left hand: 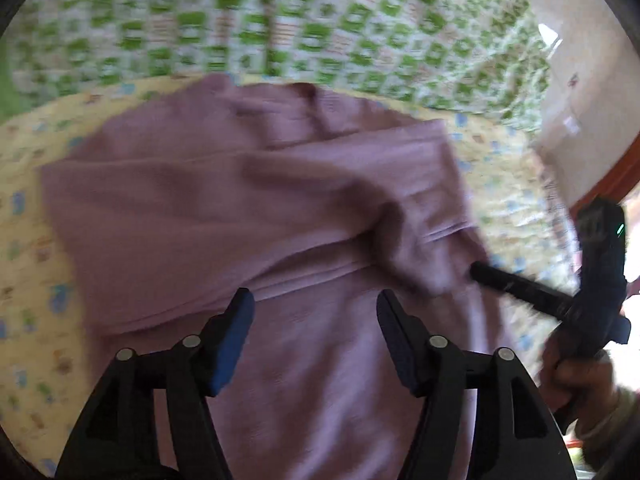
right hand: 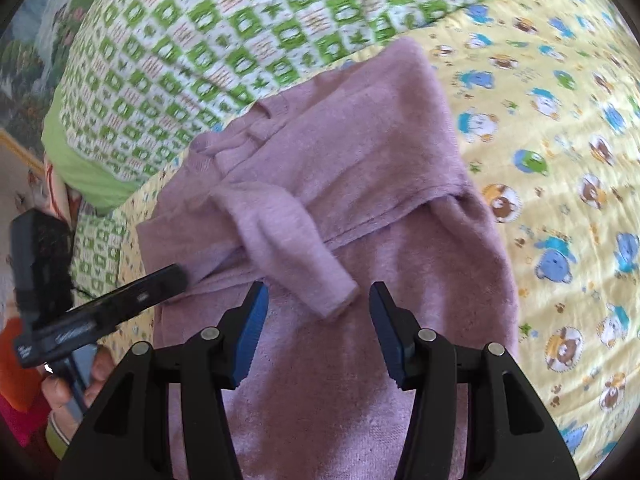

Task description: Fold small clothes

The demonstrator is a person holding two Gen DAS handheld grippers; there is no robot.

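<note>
Nearest in the left wrist view, the left gripper is hanging with its 2 blue-padded fingers spread wide, nothing between them, above the lower part of a mauve knitted sweater. The picture is smeared with motion blur.

In the right wrist view, the right gripper is likewise standing with its 2 fingers apart and holding nothing. The cuff of a folded-in sleeve is lying just ahead of the gap between them, not pinched.

The sweater is lying flat on a yellow quilt printed with cartoon bears and other animals. Both sleeves are crossing over its chest, and its neckline is pointing away from the cameras.

At the right edge of the left wrist view, the right gripper's tip is resting at the sweater's right edge, with a hand gripping its handle. At the left edge of the right wrist view, the left gripper's tip is sitting at the sweater's left edge, held by the other hand.

Farther back, a white bedspread with green squares is covering the bed beyond the quilt. A pale wall is showing farthest off.
</note>
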